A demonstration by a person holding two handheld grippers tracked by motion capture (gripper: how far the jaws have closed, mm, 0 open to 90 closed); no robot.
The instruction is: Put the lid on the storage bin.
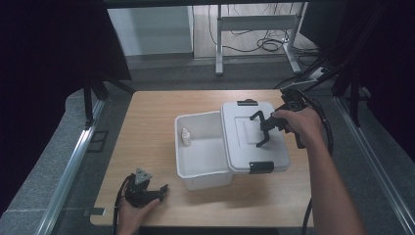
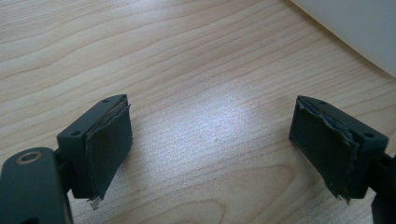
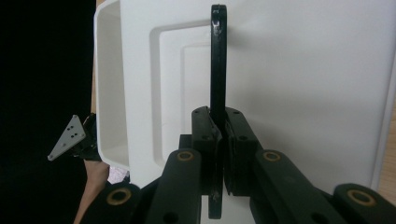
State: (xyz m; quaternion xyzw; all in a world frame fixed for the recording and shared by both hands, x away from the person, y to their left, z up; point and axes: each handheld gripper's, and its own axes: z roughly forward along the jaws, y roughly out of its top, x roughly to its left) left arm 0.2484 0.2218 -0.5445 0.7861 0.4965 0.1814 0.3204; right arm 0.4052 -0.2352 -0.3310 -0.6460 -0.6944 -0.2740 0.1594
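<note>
The right tool (image 3: 218, 154) is clamped on the thin black handle (image 3: 218, 60) of the light, stiff white plastic lid (image 1: 254, 134), half over the white plastic box (image 1: 198, 152) mid-bench; best grip spot, w/ left tool (image 2: 210, 149) open near.

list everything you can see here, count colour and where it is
rectangular plastic storage box: 1, white, centre of table, partly uncovered
flat plastic lid: 1, white, lying over the box's right part
lid handle: 1, black, raised upright from the lid's top
end latches: 2, black, near and far ends of lid
small bottle: 1, white, inside box by its left wall
wooden table: 1, light wood
left tool: 1, black, open, near-left table edge
right tool: 1, black, shut on lid handle
</note>
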